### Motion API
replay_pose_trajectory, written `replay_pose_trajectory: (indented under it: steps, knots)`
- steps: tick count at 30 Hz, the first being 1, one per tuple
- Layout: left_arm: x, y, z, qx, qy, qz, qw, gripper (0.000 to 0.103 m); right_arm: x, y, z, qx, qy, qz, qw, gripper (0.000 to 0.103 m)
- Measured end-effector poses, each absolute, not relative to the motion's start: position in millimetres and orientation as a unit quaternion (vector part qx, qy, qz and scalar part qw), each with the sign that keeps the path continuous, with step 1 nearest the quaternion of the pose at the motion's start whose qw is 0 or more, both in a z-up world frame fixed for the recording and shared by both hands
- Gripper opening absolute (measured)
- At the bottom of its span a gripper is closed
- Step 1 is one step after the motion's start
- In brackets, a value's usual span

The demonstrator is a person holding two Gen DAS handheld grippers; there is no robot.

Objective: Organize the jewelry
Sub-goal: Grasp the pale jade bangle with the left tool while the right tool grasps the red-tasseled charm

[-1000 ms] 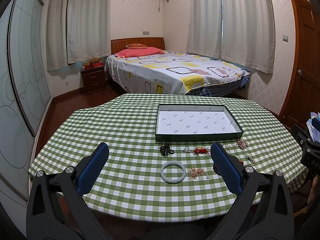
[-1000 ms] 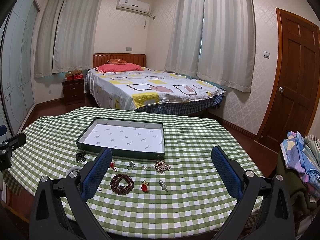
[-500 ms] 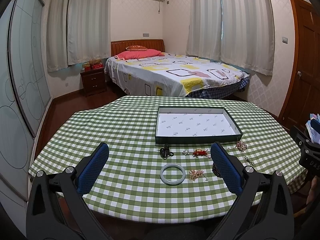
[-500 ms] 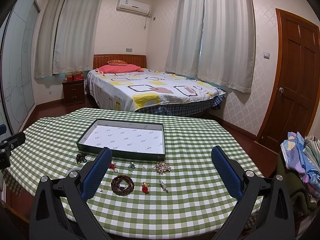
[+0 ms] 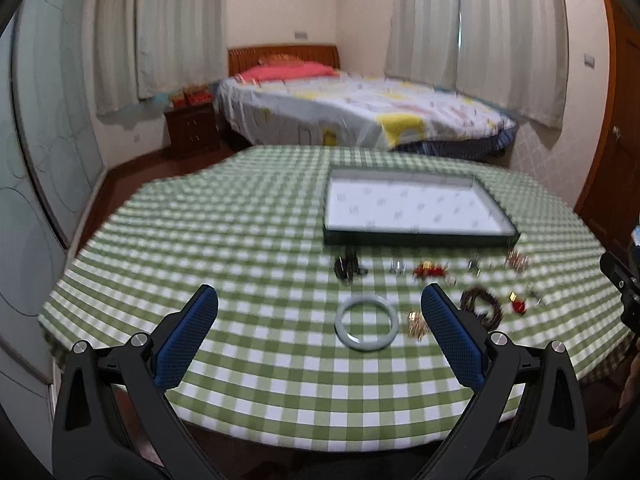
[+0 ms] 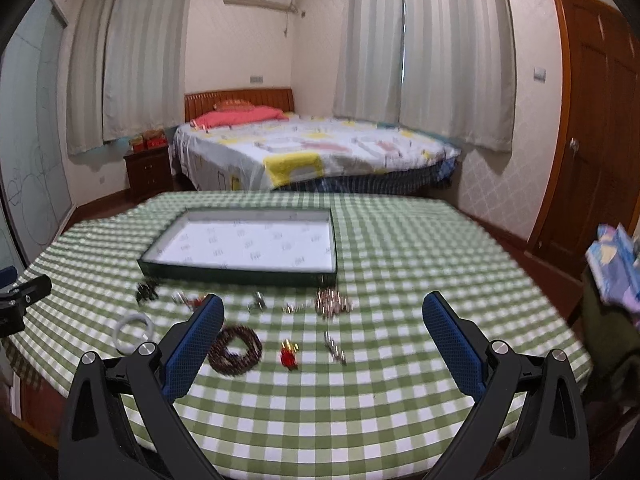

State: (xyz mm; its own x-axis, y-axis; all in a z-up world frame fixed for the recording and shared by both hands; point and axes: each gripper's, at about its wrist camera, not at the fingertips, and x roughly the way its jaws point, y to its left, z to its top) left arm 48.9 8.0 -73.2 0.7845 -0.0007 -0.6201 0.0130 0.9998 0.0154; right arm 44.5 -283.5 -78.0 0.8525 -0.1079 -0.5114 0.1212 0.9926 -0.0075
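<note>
A dark green tray (image 5: 420, 237) with a white lining stands on the green checked table; it also shows in the right wrist view (image 6: 236, 274). In front of it lie a pale jade bangle (image 5: 367, 322), a dark bead bracelet (image 6: 236, 346), a dark pendant (image 5: 349, 266), a red charm (image 6: 289, 356), a gold brooch (image 6: 332, 303) and several small pieces. My left gripper (image 5: 320, 308) is open and empty, above the near table edge, with the bangle between its fingers' line. My right gripper (image 6: 323, 312) is open and empty above the near table.
The round table (image 5: 240, 240) has a green checked cloth. A bed (image 6: 312, 152) and a nightstand (image 5: 192, 130) stand behind it. A wooden door (image 6: 592, 120) is at the right. Folded clothes (image 6: 616, 268) lie at the far right.
Both grippers have moved forward and lower toward the table; the jewelry and tray look larger and the views are blurred by motion. Both stay open.
</note>
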Motion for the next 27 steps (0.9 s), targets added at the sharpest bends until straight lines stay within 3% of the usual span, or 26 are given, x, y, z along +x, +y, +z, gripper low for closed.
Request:
replay_pose_trajectory:
  steps: [10,12,15,21,27]
  knots:
    - [100,-10,-147,0.009,0.395,-0.034,0.918,0.099,84,-302,-148,0.037,0.337,-0.064,0.939,0.095]
    - [109,-12,-155,0.015,0.401,-0.032,0.916,0.099,88,-305,-153,0.042,0.341,-0.062,0.937,0.093]
    - [120,-15,-165,0.015,0.415,-0.034,0.909,0.099,95,-305,-160,0.042,0.350,-0.058,0.934,0.081]
    - [135,-26,-180,0.033,0.426,-0.039,0.903,0.098,100,-307,-168,0.052,0.364,-0.053,0.928,0.080]
    - [138,-26,-190,0.027,0.433,-0.049,0.899,0.087,102,-309,-169,0.056,0.366,-0.052,0.928,0.080]
